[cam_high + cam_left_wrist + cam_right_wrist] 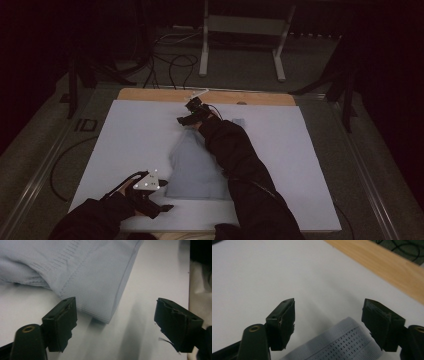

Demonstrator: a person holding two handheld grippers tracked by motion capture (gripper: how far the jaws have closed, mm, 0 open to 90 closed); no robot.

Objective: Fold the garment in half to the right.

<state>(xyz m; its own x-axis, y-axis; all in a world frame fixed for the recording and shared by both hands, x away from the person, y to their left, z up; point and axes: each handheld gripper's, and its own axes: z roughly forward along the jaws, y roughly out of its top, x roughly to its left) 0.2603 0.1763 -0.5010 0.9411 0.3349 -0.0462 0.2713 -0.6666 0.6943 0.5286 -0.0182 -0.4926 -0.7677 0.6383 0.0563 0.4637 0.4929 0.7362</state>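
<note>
**Two claws set at opposite ends of a grey garment**

A pale grey garment (pixel 195 167) lies flat near the middle of the white tabletop (pixel 130 135), its wide hem toward the person and its narrow end pointing away. The left claw (pixel 167 206) sits low at the near left corner of the cloth. In the left gripper view its jaws stand apart, and the ribbed corner of the hem (pixel 100 315) lies between them, just beside the left jaw, with neither pad pressing on it. The right claw (pixel 184 120) is stretched out on a dark-sleeved arm (pixel 235 160) to the far end of the garment. In the right gripper view its jaws also stand apart above a perforated elastic band (pixel 342 342), which lies on the tabletop between them and is not pinched. A small grey piece (pixel 239 121) lies just right of the right hand. A bare wooden strip (pixel 150 95) runs along the far edge of the tabletop.
</note>
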